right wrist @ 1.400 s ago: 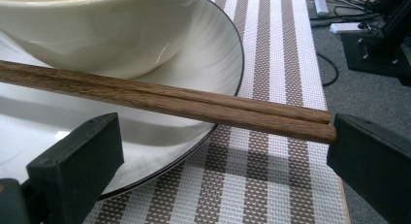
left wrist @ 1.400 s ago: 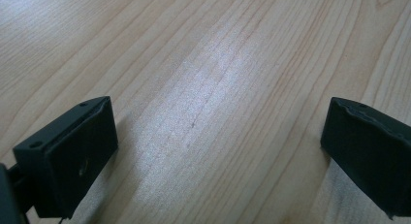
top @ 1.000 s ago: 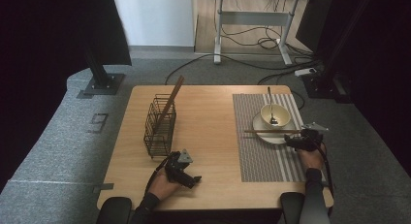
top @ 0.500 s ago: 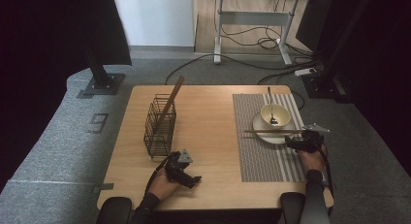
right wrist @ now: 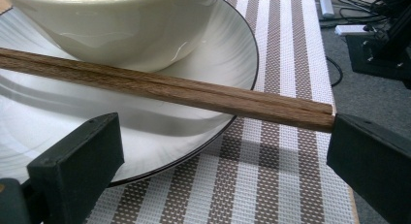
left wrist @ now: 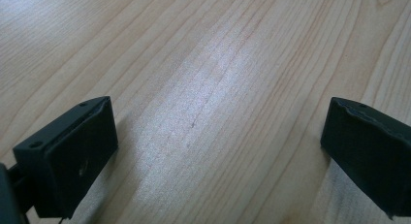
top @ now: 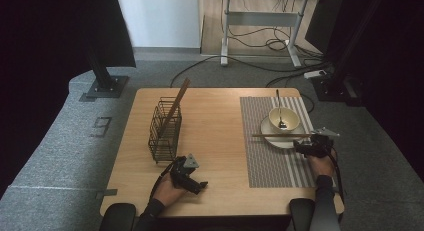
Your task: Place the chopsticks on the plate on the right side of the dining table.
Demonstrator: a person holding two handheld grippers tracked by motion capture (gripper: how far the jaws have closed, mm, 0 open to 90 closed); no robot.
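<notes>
A pair of brown wooden chopsticks [top: 280,135] [right wrist: 169,88] lies flat across the white plate [top: 265,127] [right wrist: 58,117], in front of the cream bowl [top: 285,120] [right wrist: 121,25] that stands on it. My right gripper [top: 300,146] [right wrist: 218,166] is open at the plate's right edge. The chopsticks' near end sits between its jaws, close against the right one. My left gripper [top: 197,183] [left wrist: 218,151] rests open on bare wood near the table's front edge, with nothing between its jaws.
A black wire basket [top: 164,133] stands at the table's left with one brown stick [top: 177,102] leaning out of it. A metal spoon [top: 280,111] sits in the bowl. The plate rests on a striped placemat [top: 270,163]. Cables and a desk frame lie beyond the table.
</notes>
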